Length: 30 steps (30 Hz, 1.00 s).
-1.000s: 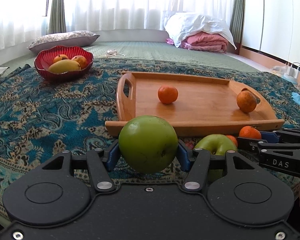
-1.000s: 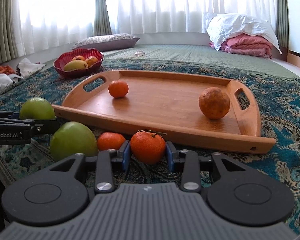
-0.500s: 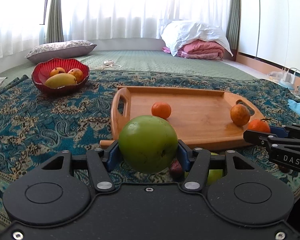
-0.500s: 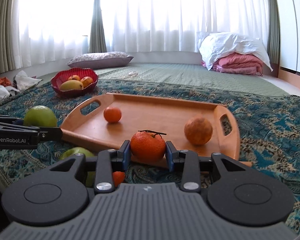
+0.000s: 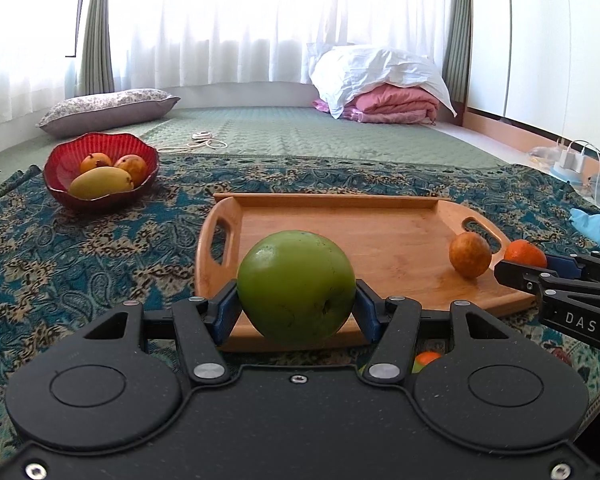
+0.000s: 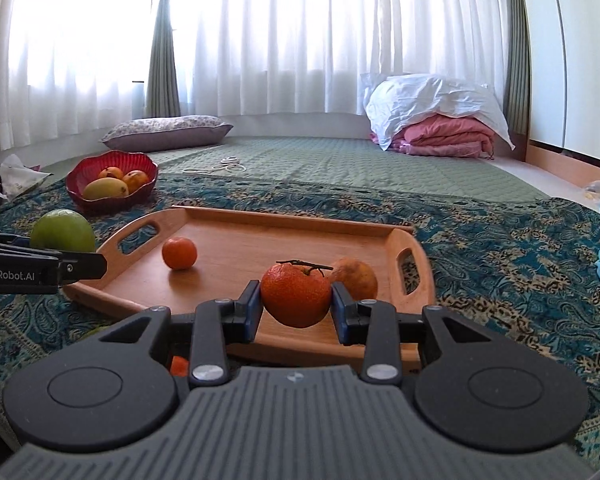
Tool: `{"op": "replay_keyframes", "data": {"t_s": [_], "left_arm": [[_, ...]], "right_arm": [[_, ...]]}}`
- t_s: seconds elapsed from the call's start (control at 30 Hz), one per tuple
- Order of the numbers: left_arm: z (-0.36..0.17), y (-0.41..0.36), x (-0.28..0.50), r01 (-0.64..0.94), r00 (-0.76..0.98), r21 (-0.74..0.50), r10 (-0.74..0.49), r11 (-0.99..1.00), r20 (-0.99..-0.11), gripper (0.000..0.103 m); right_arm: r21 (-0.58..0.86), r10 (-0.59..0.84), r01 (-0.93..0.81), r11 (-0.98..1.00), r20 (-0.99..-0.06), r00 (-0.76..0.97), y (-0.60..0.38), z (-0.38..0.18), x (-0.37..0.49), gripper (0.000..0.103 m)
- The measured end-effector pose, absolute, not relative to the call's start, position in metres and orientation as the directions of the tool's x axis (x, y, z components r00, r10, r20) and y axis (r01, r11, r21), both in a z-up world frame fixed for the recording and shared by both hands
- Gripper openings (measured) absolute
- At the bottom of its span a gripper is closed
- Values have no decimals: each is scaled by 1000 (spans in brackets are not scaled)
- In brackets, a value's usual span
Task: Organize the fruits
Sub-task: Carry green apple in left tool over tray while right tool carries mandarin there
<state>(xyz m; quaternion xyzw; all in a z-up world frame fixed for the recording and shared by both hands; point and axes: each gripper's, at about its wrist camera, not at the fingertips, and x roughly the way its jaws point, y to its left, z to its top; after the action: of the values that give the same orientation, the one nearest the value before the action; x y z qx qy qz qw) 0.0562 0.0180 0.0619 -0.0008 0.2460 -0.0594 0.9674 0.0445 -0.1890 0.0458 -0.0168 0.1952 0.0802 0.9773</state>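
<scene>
My left wrist camera sits low behind the left gripper [image 5: 296,308], looking forward across the wooden tray [image 5: 340,216] toward the curtains. My right wrist camera looks the same way from just to the right, behind the right gripper [image 6: 296,308]. Both views share the tray, the red bowl [image 5: 56,184] and the pink bedding [image 6: 444,136]. Each catches the other gripper at its edge, apparently close alongside.
</scene>
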Motion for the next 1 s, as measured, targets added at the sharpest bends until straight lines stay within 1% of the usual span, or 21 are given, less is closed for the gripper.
{"op": "replay_keyframes", "data": {"t_s": [0.43, 0.57, 0.8, 1.0], "left_arm": [[67, 6, 101, 127, 855, -41, -130, 991, -503, 56], [75, 9, 123, 119, 851, -70, -138, 990, -507, 56], [84, 15, 173, 92, 829, -96, -130, 991, -545, 56], [79, 17, 217, 69, 782, -130, -134, 989, -609, 56]], "right_arm": [[-2, 101, -111, 994, -382, 919, -205, 51, 73, 41], [21, 103, -103, 994, -389, 915, -214, 59, 93, 41], [30, 110, -108, 994, -452, 885, -221, 63, 136, 41], [102, 134, -94, 990, -538, 832, -231, 59, 175, 41]]}}
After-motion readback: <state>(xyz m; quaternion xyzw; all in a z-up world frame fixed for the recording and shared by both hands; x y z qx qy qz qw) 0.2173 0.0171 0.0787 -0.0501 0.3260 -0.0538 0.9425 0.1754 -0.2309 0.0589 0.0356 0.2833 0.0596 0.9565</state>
